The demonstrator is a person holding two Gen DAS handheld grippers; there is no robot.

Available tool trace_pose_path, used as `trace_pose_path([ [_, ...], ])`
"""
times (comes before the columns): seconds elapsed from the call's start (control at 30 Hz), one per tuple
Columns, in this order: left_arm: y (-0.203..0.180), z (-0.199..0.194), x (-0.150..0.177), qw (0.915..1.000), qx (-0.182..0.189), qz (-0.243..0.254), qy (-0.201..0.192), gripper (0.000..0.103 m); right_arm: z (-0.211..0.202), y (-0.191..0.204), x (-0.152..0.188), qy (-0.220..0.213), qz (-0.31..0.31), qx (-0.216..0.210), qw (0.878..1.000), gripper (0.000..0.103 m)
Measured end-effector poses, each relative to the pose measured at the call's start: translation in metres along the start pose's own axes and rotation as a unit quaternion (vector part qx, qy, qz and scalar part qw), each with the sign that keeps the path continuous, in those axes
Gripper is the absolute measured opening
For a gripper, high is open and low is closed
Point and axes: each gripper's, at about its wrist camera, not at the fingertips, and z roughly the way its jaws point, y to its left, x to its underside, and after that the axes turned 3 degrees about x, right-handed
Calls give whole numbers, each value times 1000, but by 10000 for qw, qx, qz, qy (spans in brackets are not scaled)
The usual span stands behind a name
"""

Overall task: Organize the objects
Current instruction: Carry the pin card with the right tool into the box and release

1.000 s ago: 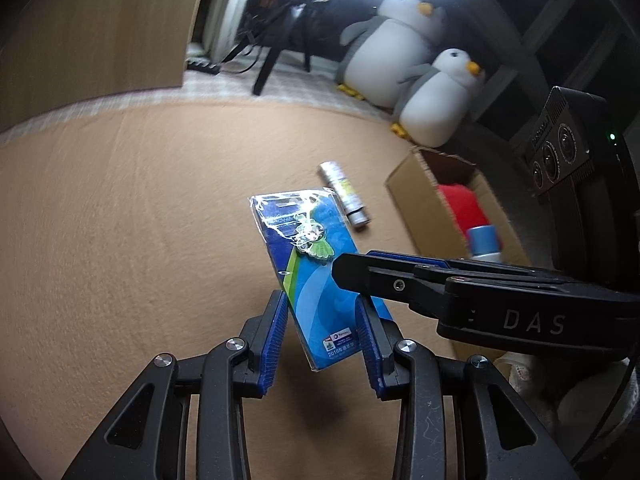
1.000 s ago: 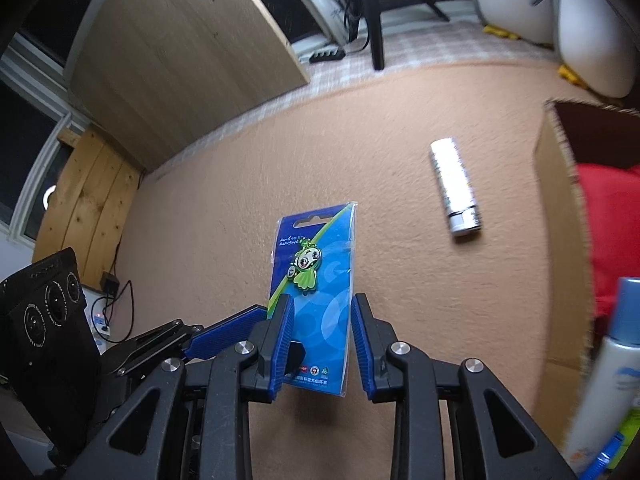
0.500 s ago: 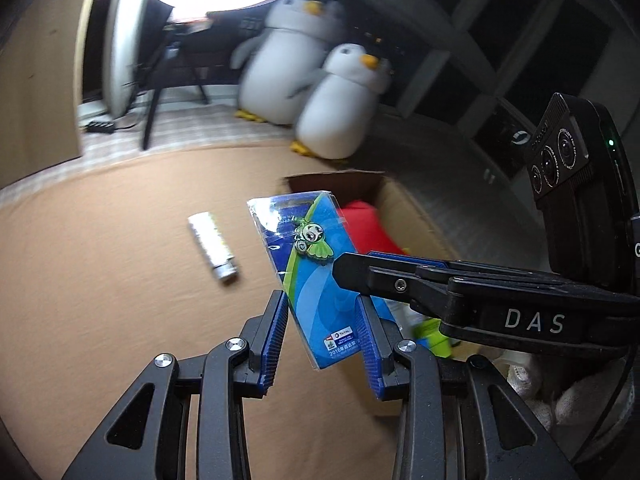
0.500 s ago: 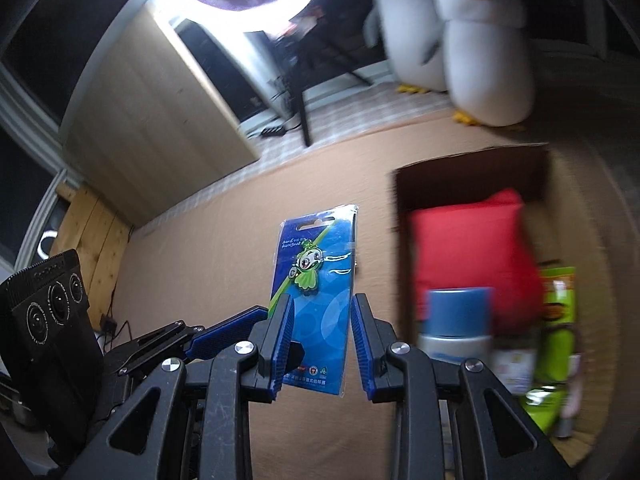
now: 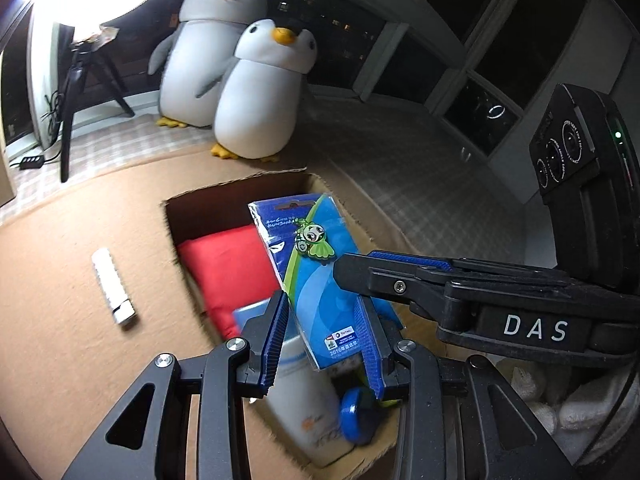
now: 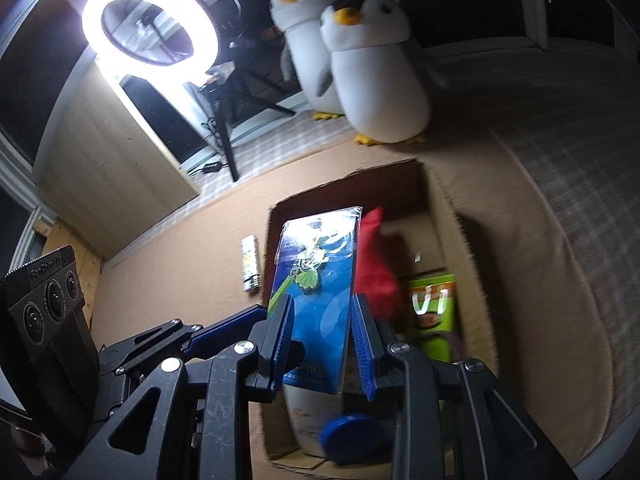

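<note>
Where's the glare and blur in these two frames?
Right wrist: ring light blows out, glare washes the top of the card, penguins smear. Left wrist: light clipped at the top-left corner, card sharp, bottle in the box soft.

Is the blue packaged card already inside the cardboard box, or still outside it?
Still outside: the blue packaged card is held above the open brown cardboard box.

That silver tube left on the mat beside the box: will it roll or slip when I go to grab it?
The silver tube looks cylindrical and lies on its side, so a nudge across its length would probably roll it. The tan mat looks felt-like, which should damp that. Its shiny skin may be slippery; closing across the middle seems safest.
</note>
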Motion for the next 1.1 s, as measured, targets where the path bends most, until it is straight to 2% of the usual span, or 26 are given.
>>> trace_pose_path([
  [0.47, -13, 33, -15, 9998, -81, 112, 135, 38, 8, -29, -16, 22, 54, 161, 9999, 27],
  [0.57, -11, 35, -15, 9997, -113, 101, 168, 43, 7, -31, -15, 26, 57, 249, 9997, 27],
  [0.97, -2, 20, -11, 9997, -182, 126, 100, 44, 5, -27, -13, 15, 130, 315, 9994, 30],
  [1.1, 7, 9, -9, 9996, -251, 80, 53, 44, 6, -18, -10, 10, 102, 301, 9995, 36],
])
